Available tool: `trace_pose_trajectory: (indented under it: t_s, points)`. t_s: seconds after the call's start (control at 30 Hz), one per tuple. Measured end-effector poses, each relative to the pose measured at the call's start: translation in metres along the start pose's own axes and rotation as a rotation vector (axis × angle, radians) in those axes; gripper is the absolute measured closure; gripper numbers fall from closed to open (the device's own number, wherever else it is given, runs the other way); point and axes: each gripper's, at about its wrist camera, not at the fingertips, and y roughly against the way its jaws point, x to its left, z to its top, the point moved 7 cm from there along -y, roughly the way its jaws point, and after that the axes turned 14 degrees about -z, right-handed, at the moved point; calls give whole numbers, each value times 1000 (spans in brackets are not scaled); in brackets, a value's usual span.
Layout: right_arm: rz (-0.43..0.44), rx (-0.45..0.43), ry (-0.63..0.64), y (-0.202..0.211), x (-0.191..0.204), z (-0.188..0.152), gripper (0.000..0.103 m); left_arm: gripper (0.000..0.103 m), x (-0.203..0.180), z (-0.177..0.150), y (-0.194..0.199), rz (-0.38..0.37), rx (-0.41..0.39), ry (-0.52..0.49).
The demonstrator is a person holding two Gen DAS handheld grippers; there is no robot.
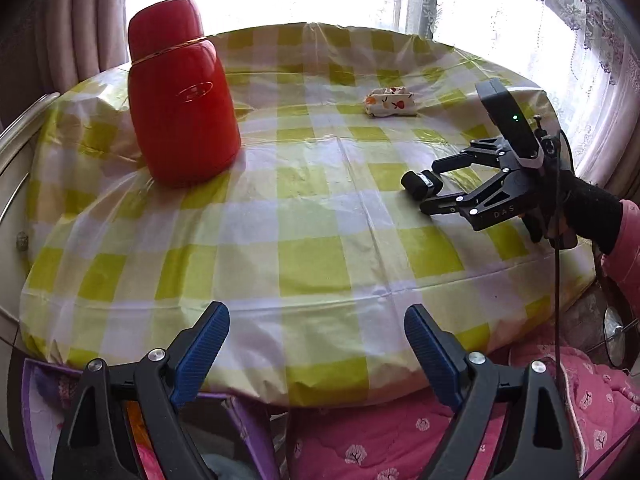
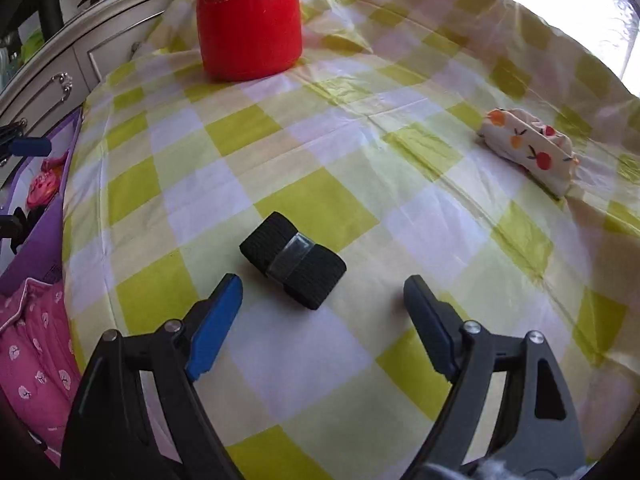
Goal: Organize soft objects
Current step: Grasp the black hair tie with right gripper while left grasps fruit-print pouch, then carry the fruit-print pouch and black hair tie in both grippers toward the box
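A black rolled band (image 2: 294, 266) with a clear tape strip lies on the yellow-green checked tablecloth (image 2: 400, 200). My right gripper (image 2: 324, 284) is open, and the roll sits just ahead of and between its blue-padded fingertips without being pressed. The left wrist view shows the same: the right gripper (image 1: 428, 188) straddles the black roll (image 1: 418, 184), held by a dark-gloved hand. A small folded cloth with a fruit print (image 2: 528, 148) (image 1: 391, 102) lies farther back. My left gripper (image 1: 317, 312) hangs open over the table's near edge with nothing between its fingers.
A tall red flask (image 1: 182, 92) (image 2: 248, 20) stands on the table's left. A purple box (image 1: 40, 400) with items in it sits below the near edge, beside pink quilted fabric (image 1: 400, 440). A white drawer cabinet (image 2: 60, 72) stands left; bright windows and curtains are behind.
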Motion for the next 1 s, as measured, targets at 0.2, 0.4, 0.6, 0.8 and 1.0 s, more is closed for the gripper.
trace_pose_trajectory:
  t_s: [0.2,0.4,0.6,0.8,1.0]
  points:
    - [59,-86,82,3,12,11,59,13,-4,61,-49,-19,13,-30]
    - [-48,-38,-59,14,-28,-14,59,13,-8,133,-128,-76,29,-36]
    - [-155,-1,-271,26,-68,-39,59,13,-46,226,-230,-116,62,-285]
    - [-175,0,-275,26,-68,-36,58,12,-86,273,-303,-124,213,-710]
    - [-168,-1,-304,27,-73,-39,58,63,-96,282,-314,-315,237,-510]
